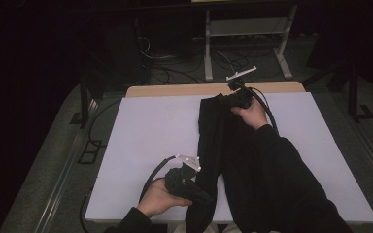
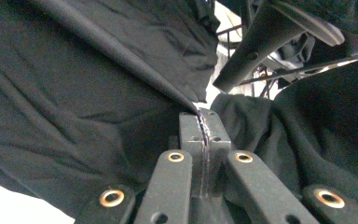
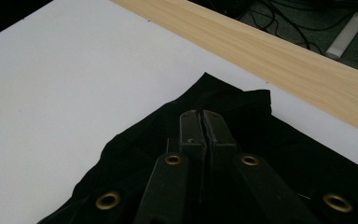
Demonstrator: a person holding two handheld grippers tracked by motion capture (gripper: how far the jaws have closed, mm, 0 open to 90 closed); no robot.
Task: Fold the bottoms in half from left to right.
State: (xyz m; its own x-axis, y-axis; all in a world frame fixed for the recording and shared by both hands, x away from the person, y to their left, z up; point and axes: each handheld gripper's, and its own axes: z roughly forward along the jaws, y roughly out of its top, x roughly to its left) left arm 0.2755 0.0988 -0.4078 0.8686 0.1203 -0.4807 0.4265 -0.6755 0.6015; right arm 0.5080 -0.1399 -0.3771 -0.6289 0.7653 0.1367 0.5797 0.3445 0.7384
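White table sheet point(image 1: 141, 145), dark room. My long black cloth garment point(image 1: 213, 145) lies right of centre, long axis near-to-far, far end by the wooden edge point(image 3: 279, 51). Left gripper point(image 2: 202, 126) clamped on its near fold; right gripper point(image 3: 204, 122) pinching its far end.

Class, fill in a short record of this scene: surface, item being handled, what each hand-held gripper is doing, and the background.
Surface: white sheet on a wooden table
Item: black garment, laid lengthwise from the far edge to the near edge
Left hand-held gripper: jaws shut on a fold of the garment at the near end
Right hand-held gripper: jaws shut, over the garment's far end near the wooden edge; whether it pinches cloth cannot be told
Background: dark floor with cables and a white frame
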